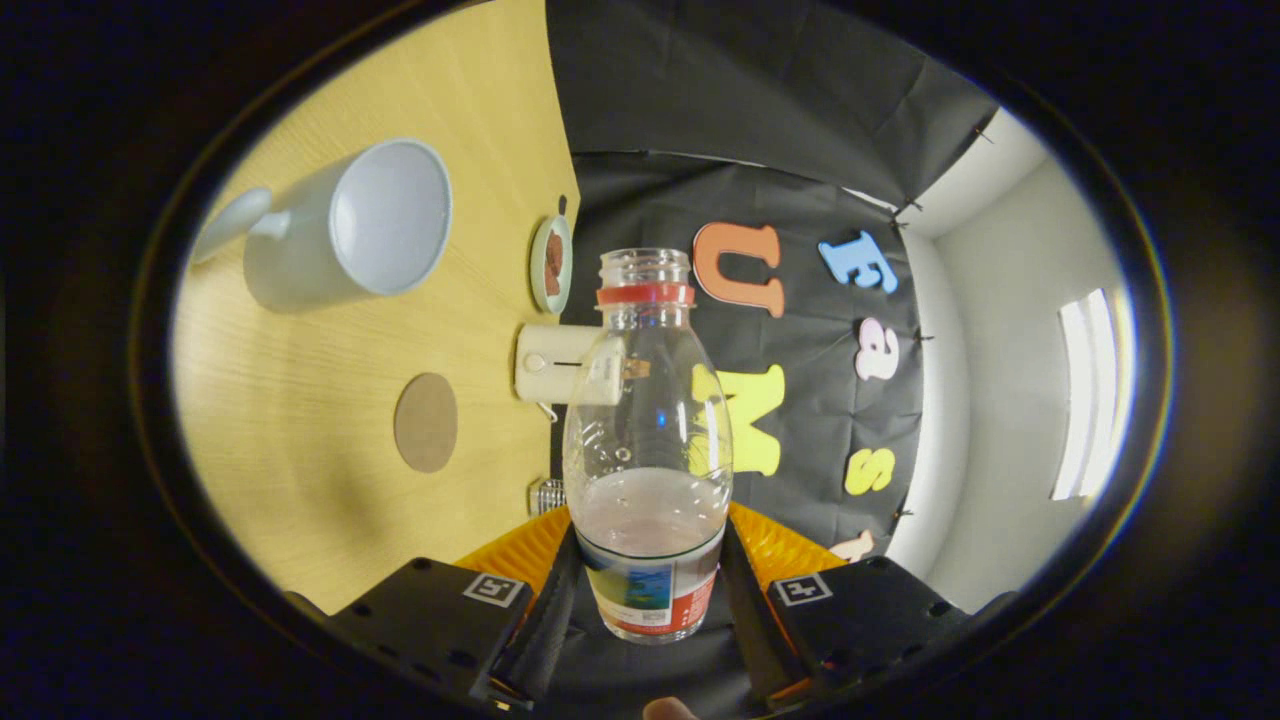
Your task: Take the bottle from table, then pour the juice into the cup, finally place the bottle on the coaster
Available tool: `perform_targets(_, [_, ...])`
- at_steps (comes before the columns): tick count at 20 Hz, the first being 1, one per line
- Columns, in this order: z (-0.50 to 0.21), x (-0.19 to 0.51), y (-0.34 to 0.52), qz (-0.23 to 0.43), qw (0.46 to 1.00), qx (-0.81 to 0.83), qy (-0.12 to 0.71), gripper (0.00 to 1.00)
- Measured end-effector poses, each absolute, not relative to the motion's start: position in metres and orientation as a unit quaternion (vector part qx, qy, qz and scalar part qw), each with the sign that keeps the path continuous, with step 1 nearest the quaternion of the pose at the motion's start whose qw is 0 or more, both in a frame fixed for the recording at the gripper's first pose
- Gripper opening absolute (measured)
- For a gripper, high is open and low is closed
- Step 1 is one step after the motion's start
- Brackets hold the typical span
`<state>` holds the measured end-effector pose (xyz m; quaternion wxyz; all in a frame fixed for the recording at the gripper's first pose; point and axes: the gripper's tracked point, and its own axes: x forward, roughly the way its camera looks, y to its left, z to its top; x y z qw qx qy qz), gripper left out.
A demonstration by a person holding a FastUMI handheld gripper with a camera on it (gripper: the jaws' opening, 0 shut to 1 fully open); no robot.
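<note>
A clear plastic bottle (648, 440) with a red neck ring and no cap stands between my fingers, and the gripper (648, 570) is shut on its labelled lower part. A little pale juice sits in the bottle's lower half. The view is rolled, so the wooden table (300, 480) appears as a wall to the left. A light blue cup (350, 225) with a handle lies beyond and left of the bottle, its mouth facing me. A round brown coaster (426, 422) lies on the table closer to the fingers than the cup.
A cream box-like device (560, 363) stands at the table's far edge just behind the bottle. A small green dish (552, 263) with something brown in it sits past it. A small metal clip (548, 495) is near the table edge.
</note>
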<state>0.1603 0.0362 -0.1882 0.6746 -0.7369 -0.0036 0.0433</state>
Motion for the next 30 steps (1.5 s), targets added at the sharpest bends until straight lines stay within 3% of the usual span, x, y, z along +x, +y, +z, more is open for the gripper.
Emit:
perform_targets(8, [-0.185, 0.156, 0.038, 0.05, 0.633, -0.772, -0.015, 0.76])
perform_targets(30, [-0.172, 0.153, 0.035, 0.051, 0.608, -0.792, -0.013, 0.76])
